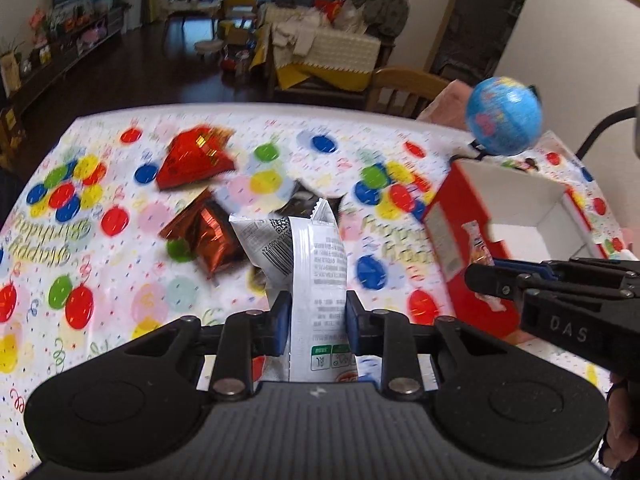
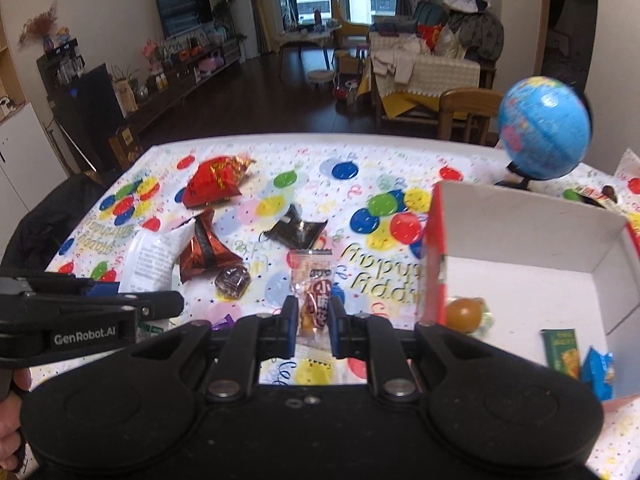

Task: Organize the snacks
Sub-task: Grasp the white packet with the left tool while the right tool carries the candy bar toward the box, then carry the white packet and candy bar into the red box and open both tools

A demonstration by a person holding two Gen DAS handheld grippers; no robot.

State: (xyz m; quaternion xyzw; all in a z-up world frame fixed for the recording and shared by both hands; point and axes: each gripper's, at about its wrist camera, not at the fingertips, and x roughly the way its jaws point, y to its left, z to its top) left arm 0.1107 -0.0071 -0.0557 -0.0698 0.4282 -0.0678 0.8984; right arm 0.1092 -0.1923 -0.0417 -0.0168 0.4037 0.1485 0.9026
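Observation:
My left gripper (image 1: 314, 316) is shut on a white snack packet (image 1: 316, 264) with printed text and a barcode, held above the table. It shows at the left of the right wrist view (image 2: 154, 260). My right gripper (image 2: 314, 316) is shut on a small clear packet with a brown label (image 2: 316, 300), just left of the red-and-white box (image 2: 520, 216). The box holds an orange round sweet (image 2: 464, 314), a green packet (image 2: 560, 350) and a blue packet (image 2: 598, 370). In the left wrist view the right gripper (image 1: 480, 276) is beside the box (image 1: 452, 236).
On the balloon-print tablecloth (image 2: 360, 168) lie a red foil bag (image 2: 214, 182), a copper foil bag (image 2: 204, 250), a black packet (image 2: 296, 230) and a dark wrapped sweet (image 2: 232, 280). A blue globe (image 2: 544, 130) stands behind the box. A wooden chair (image 2: 464, 114) is past the table's far edge.

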